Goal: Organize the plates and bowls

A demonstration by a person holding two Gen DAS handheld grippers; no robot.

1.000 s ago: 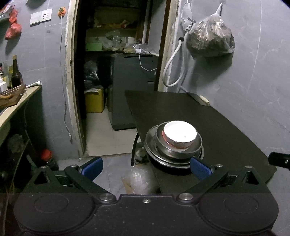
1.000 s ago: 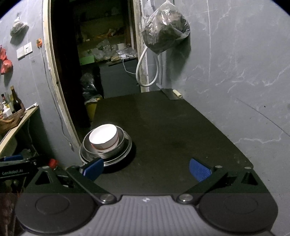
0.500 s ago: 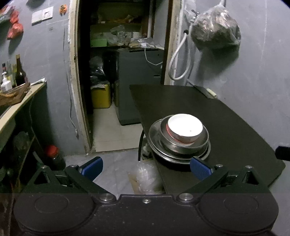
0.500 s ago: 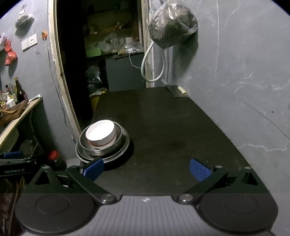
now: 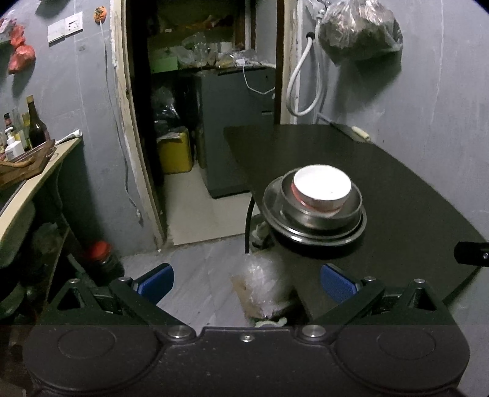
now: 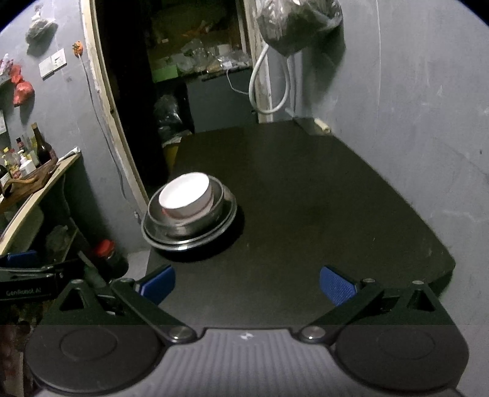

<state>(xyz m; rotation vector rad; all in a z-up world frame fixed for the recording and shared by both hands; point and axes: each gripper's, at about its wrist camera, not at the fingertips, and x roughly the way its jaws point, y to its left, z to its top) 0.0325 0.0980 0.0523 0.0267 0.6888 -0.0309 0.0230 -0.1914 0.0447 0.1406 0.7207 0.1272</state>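
**Dishes stacked at the table's edge, both grippers empty**

A dark, matte black table (image 6: pixel 305 189) stands against a grey plastered wall, beside an open doorway into a cluttered storeroom. On the table's left side, close to its edge, sits 1 stack: a white round bowl with a reddish outer band (image 5: pixel 321 187) nested inside a stainless steel bowl (image 5: pixel 318 210), which rests on a wide stainless steel plate (image 5: pixel 314 232). From the right wrist camera the same white bowl (image 6: pixel 185 195) leans slightly in its steel bowl (image 6: pixel 189 223).

The left gripper (image 5: pixel 246 281) hangs short of the table's near left corner, its 2 blue-padded fingers (image 5: pixel 156 281) spread wide with nothing between them. The stack lies ahead of it and to the right, well apart from the pads; the right pad lines up over the table's near edge, the left pad over the floor.

The right gripper (image 6: pixel 246 282) hovers above the table's near edge, likewise spread wide and empty. The stack lies ahead and to its left, apart from the left pad.

A crumpled clear plastic bag (image 5: pixel 262 284) sits beneath the table's corner. A bulging plastic sack of dark material (image 5: pixel 360 27) hangs on the wall beside a looped white hose (image 5: pixel 302 88). A yellow jerrycan (image 5: pixel 175 152) stands inside the doorway, and bottles (image 5: pixel 33 128) crowd a shelf at the left.
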